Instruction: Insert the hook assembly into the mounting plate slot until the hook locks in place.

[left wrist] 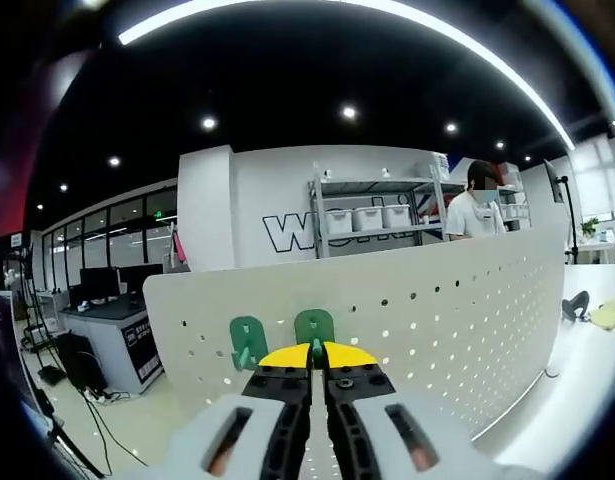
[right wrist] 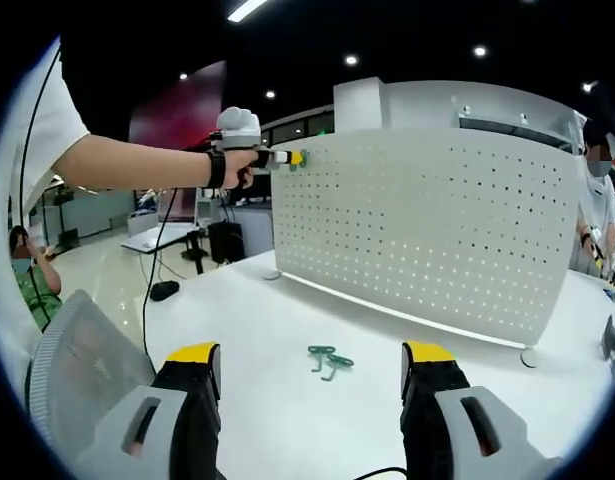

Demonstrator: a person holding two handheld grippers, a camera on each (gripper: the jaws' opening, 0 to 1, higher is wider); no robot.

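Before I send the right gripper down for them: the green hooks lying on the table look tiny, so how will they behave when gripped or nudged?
The green hooks look like thin, light plastic, so a nudge would probably slide them across the smooth white table. They lie flat and tangled together, so the open right gripper may lift both at once. Their bent shape should keep them from rolling.

We see a white pegboard panel [left wrist: 417, 300] dotted with rows of small round holes. At twelve o'clock from our left gripper [left wrist: 318, 352], whose jaws are black with yellow tips, sit two green hooks [left wrist: 249, 340] on the panel. Our right gripper [right wrist: 312, 365] shows the same black jaws and yellow tips over grey housing. Between them lie green hooks [right wrist: 329, 360] on the white table [right wrist: 287, 320].
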